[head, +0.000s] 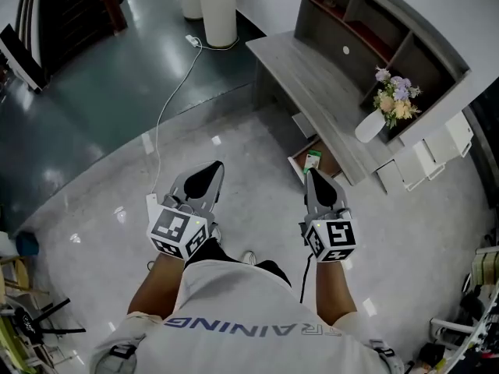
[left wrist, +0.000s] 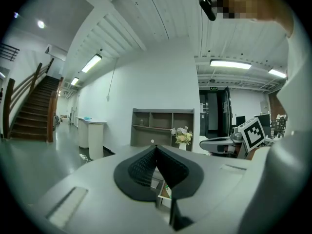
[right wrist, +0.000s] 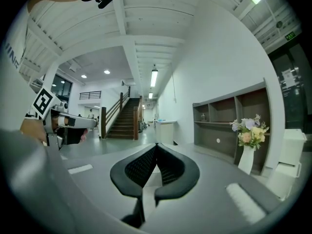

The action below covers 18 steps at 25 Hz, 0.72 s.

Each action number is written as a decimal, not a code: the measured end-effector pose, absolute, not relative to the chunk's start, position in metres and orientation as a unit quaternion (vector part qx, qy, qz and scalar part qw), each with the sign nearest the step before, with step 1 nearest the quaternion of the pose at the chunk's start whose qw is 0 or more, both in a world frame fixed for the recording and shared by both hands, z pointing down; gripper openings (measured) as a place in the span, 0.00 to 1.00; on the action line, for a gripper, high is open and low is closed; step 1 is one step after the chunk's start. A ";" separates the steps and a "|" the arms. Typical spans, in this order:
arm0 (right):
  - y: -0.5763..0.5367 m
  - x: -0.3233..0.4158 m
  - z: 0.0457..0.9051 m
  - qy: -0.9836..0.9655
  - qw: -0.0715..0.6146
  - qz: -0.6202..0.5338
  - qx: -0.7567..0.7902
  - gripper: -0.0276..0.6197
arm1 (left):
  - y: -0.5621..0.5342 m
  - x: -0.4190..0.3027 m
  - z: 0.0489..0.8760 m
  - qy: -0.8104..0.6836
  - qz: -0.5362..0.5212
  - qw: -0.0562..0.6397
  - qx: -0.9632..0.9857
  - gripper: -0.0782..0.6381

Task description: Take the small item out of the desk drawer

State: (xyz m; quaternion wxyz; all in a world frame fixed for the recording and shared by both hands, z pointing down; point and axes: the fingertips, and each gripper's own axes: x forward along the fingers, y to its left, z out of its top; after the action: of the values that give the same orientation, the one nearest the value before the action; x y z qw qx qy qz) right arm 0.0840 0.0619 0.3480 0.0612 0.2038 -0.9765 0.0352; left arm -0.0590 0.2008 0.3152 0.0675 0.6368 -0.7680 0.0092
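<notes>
A grey desk [head: 312, 68] with a shelf unit stands ahead to my right. Under its near end a drawer [head: 300, 162] is pulled out over the floor, and a small green-and-white item [head: 312, 160] lies in it. My right gripper [head: 309, 171] is held at waist height with its tips just short of the drawer, shut and empty [right wrist: 156, 145]. My left gripper [head: 214, 166] hangs over bare floor to the left, its tips meeting with nothing between them [left wrist: 156, 147]. The left gripper view shows the item [left wrist: 167, 191] through the slit below the tips.
A white vase of flowers [head: 370, 127] stands on the desk's near end. A white drawer unit [head: 437, 150] sits right of the desk. Two white bins [head: 218, 6] stand at the back, with a cable [head: 171, 100] running across the floor. Stairs [left wrist: 29, 111] rise at the far left.
</notes>
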 end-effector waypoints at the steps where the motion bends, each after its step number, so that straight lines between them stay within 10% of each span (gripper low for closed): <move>1: 0.054 0.084 0.348 -0.975 0.062 0.034 0.212 0.07 | 0.191 -0.062 0.317 -0.763 0.007 0.068 0.643 0.11; 18: -0.096 0.028 0.351 -0.909 0.093 0.036 0.405 0.07 | -0.020 -0.163 0.330 -0.618 0.020 0.080 0.782 0.11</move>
State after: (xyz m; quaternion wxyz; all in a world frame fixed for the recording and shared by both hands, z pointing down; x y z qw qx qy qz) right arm 0.0281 -0.0964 0.3505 0.0928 0.4048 -0.9090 0.0361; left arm -0.1625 -0.0196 0.3297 0.0797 0.7820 -0.6179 0.0198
